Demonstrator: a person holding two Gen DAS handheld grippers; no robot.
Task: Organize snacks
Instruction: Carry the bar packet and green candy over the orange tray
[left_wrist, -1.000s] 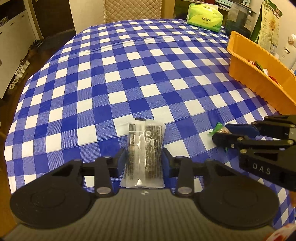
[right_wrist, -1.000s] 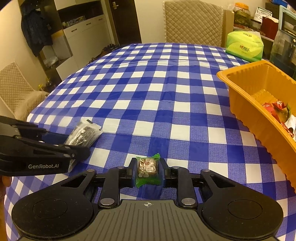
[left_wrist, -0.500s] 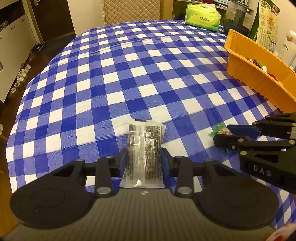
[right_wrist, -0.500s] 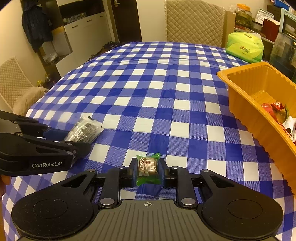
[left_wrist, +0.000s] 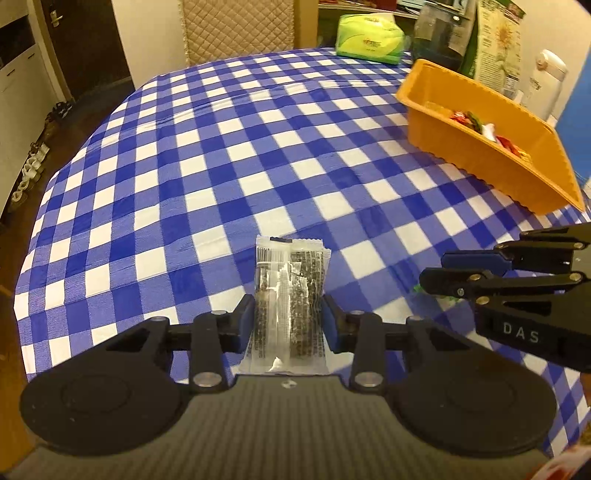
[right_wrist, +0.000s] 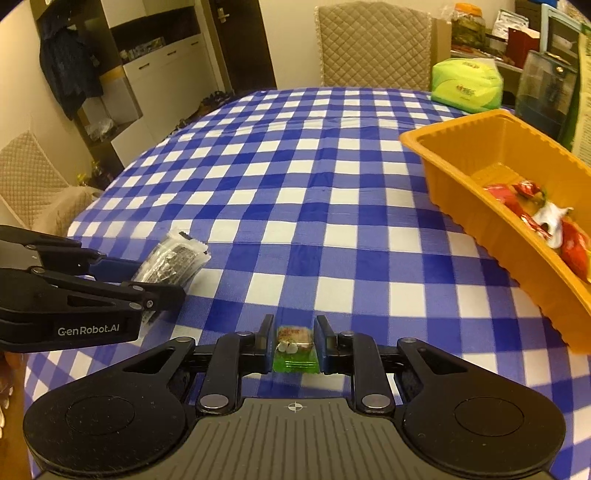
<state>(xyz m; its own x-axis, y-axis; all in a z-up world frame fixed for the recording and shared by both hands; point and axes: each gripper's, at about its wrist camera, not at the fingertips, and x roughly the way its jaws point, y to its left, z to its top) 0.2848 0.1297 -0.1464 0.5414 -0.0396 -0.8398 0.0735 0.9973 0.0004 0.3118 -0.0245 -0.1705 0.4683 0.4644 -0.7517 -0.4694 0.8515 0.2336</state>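
Both snacks now lifted off the checked bench (left_wrist: 229, 155), so carry to the orange tray (right_wrist: 458, 184), ahead-right of each, looks next: left hand-held gripper (left_wrist: 289, 317) clamps the clear dark-filled packet (left_wrist: 290, 291) between its fingers, right hand-held gripper (right_wrist: 294, 343) clamps the small green-wrapped snack (right_wrist: 295, 349).

tablecloth (left_wrist: 229, 155): woven cloth, matt, blue-white check, faint creases
orange tray (right_wrist: 439, 166): moulded plastic, smooth, slight sheen, ribbed rim
clear snack packet (left_wrist: 290, 295): transparent crinkly film, glossy, printed
green candy (right_wrist: 295, 350): shiny plastic wrapper
left gripper (left_wrist: 289, 321): black matt plastic, metal rivets, blue pads
right gripper (right_wrist: 293, 345): same black matt plastic
chair (right_wrist: 373, 48): quilted beige fabric
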